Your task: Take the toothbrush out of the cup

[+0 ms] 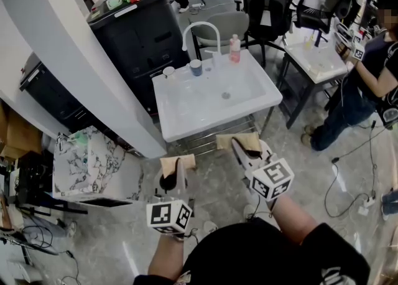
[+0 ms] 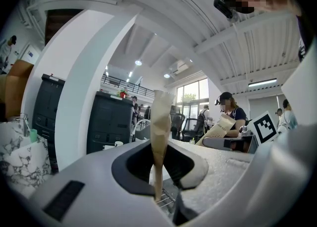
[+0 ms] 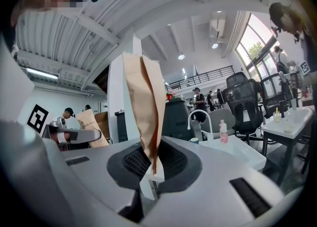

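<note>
A white sink table (image 1: 249,106) with a curved faucet (image 1: 202,28) stands ahead of me. On its back rim sit a blue cup (image 1: 196,67), a small white cup (image 1: 168,71) and a pink bottle (image 1: 234,48). I cannot make out a toothbrush at this distance. My left gripper (image 1: 177,163) and right gripper (image 1: 238,142) hover level in front of the sink's near edge, short of it. Both are shut, tan pads together with nothing between them. In the gripper views the left gripper (image 2: 161,117) and right gripper (image 3: 146,117) show the same. The faucet (image 3: 200,122) and pink bottle (image 3: 224,133) lie to the right.
A white pillar (image 1: 74,60) and a black cabinet (image 1: 137,35) stand left of the sink. A marble-patterned box (image 1: 87,165) sits at lower left. Office chairs (image 1: 267,0) are behind, and a person (image 1: 360,84) works at a second white table (image 1: 317,60) on the right. Cables (image 1: 354,178) lie on the floor.
</note>
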A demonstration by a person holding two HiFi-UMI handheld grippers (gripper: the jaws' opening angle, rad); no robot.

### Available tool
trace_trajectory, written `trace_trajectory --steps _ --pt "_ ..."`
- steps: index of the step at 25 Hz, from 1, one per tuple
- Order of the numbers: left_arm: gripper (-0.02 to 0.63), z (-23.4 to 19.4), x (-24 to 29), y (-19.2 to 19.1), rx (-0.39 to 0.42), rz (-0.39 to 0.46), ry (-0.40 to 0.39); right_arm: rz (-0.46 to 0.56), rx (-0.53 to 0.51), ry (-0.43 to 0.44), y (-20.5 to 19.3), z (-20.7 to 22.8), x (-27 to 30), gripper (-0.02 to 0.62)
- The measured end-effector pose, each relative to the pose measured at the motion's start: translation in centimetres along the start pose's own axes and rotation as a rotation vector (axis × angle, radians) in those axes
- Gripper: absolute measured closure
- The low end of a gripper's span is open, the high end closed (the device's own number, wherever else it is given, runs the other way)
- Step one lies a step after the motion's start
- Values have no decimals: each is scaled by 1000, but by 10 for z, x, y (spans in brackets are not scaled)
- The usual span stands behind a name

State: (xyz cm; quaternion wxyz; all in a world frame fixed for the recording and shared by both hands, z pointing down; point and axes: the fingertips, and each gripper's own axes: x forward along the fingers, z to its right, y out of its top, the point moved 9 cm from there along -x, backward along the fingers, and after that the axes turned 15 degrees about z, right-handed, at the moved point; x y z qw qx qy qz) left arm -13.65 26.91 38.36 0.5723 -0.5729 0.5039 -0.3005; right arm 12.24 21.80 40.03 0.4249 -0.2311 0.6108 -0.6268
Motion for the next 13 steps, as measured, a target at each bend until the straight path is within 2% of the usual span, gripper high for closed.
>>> trace_trajectory --steps 13 --pt "568 1 6 1 -1 0 3 -5 -1 -1 2 6 3 571"
